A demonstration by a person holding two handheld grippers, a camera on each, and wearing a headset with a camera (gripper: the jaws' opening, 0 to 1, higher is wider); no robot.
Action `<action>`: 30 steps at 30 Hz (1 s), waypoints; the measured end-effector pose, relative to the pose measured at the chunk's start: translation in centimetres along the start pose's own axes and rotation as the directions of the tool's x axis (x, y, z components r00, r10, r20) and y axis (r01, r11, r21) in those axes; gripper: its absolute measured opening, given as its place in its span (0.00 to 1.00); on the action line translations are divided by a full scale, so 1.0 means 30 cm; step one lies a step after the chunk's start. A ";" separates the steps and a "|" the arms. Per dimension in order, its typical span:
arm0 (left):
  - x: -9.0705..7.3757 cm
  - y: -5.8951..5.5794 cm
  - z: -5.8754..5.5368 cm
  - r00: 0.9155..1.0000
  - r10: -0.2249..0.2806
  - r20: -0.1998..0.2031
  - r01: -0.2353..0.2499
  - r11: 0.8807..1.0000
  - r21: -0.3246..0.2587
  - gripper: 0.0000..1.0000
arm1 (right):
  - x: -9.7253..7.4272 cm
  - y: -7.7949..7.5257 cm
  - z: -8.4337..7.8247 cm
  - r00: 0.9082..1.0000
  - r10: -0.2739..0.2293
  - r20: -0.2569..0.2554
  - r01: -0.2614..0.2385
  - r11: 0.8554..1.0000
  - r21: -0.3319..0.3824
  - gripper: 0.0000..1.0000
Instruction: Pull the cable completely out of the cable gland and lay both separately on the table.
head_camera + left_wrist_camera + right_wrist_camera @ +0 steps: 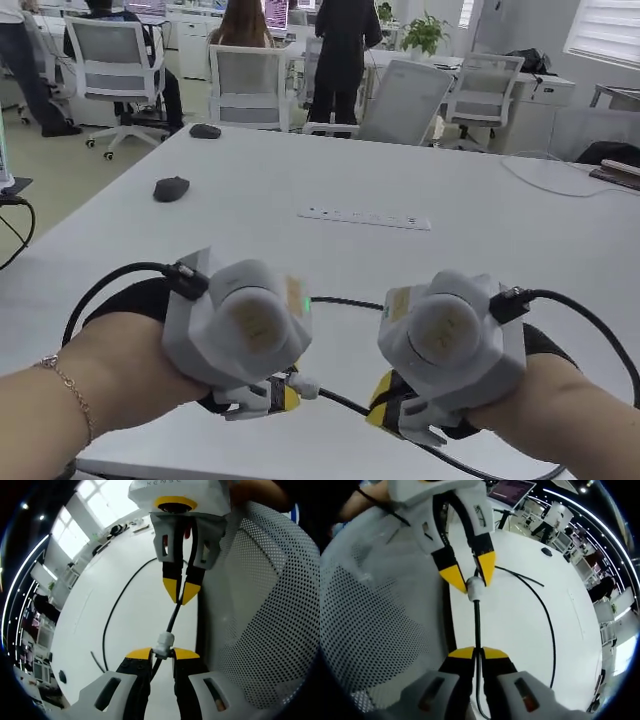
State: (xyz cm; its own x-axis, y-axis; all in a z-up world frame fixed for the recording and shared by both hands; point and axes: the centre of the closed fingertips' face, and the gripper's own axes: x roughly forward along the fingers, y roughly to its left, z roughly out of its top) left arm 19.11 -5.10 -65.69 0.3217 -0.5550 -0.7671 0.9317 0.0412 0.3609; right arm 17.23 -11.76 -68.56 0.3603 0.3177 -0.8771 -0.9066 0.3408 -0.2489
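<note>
Left gripper [161, 654] pinches the white cable gland [164, 644] between its yellow tips. The right gripper [478, 653] faces it close by, clamped on the black cable [477, 620] that runs straight out of the gland, so the two are joined, near the front edge of the white table [300, 160]. From the head view the grippers' grey backs cover the jaws, while both gripper views lay the two pinches bare, plus the cable's slack curving over the tabletop to a loose end.
</note>
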 end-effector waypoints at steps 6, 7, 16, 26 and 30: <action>0.000 -0.001 0.007 1.000 -0.005 0.010 0.005 1.000 -0.002 0.16 | 0.008 -0.005 -0.039 0.998 -0.013 -0.066 0.010 0.999 -0.041 0.04; 0.000 -0.002 0.006 1.000 -0.007 0.012 0.007 1.000 -0.005 0.16 | 0.008 0.001 -0.034 0.998 -0.002 -0.058 0.000 0.999 -0.036 0.06; 0.001 -0.004 0.017 1.000 -0.007 0.022 0.007 1.000 -0.014 0.16 | -0.023 0.024 0.106 0.989 0.017 0.146 -0.008 0.998 -0.059 0.14; -0.008 -0.016 0.076 0.995 -0.025 0.098 0.024 1.000 0.014 0.16 | -0.061 0.019 0.171 0.963 0.030 0.267 -0.021 0.999 -0.037 0.08; -0.001 -0.018 0.074 0.995 -0.027 0.095 0.027 1.000 0.008 0.16 | -0.057 0.024 0.164 0.964 0.037 0.262 -0.031 0.999 -0.028 0.03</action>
State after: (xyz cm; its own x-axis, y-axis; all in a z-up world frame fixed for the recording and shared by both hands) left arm 18.23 -6.97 -64.69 0.2785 -0.6324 -0.7229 0.9386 0.0197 0.3444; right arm 17.06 -7.72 -65.21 0.3713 0.5504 -0.7478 -0.9230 0.3062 -0.2329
